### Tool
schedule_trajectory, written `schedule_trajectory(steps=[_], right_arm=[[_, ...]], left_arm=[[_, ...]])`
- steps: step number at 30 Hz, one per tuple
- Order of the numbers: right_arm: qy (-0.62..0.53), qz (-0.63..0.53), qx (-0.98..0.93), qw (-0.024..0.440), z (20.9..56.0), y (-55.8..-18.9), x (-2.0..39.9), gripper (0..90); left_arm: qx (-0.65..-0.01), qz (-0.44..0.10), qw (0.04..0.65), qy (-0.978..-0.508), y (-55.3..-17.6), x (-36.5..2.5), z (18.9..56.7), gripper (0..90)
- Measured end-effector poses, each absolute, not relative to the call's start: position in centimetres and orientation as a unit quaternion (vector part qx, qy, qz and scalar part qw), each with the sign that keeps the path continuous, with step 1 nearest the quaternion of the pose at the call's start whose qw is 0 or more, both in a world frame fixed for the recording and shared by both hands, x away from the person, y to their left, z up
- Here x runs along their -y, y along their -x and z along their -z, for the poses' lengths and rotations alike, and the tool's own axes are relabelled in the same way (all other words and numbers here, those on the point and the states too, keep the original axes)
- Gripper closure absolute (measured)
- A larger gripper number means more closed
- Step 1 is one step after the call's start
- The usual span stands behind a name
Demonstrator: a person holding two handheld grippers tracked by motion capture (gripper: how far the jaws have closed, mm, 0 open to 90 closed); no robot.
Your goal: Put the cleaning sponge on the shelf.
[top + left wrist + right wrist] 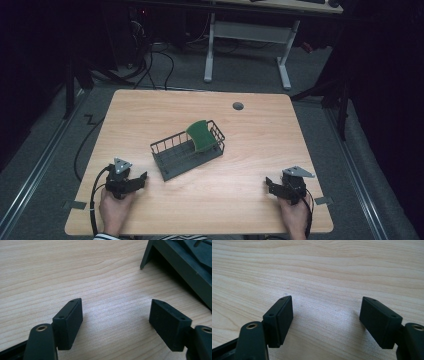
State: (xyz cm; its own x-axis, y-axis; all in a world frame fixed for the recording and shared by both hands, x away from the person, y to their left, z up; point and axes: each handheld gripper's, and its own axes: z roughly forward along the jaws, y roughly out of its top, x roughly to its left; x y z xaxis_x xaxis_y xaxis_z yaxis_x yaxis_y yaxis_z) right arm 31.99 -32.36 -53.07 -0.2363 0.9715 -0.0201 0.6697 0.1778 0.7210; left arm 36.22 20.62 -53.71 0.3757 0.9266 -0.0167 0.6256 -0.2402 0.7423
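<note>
A dark wire basket (170, 155) stands at the middle of the wooden table (250, 150), with a green sponge (201, 135) leaning upright in its right end. My left gripper (144, 180) rests low on the table at the front left, just left of the basket, open with bare wood between its jaws (116, 315). The basket's dark corner (180, 260) sits beyond its right jaw. At the front right my right gripper (268, 184) lies open over bare wood (325, 312), well apart from the basket.
A round cable hole (238, 106) sits near the table's far edge. Behind the table stand a white desk frame (245, 45) and loose cables (150, 65) on the floor. A hand (115, 210) holds each gripper at the front edge.
</note>
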Motion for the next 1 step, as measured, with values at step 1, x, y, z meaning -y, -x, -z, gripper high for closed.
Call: schedule_trajectory(steps=[1], right_arm=[[-0.565, -0.302, -0.726, 0.249, 53.06, -31.98, 32.37, 27.0]], left_arm=[[-0.513, -0.221, 0.341, -0.756, -36.22, -20.61, 53.71, 27.4]])
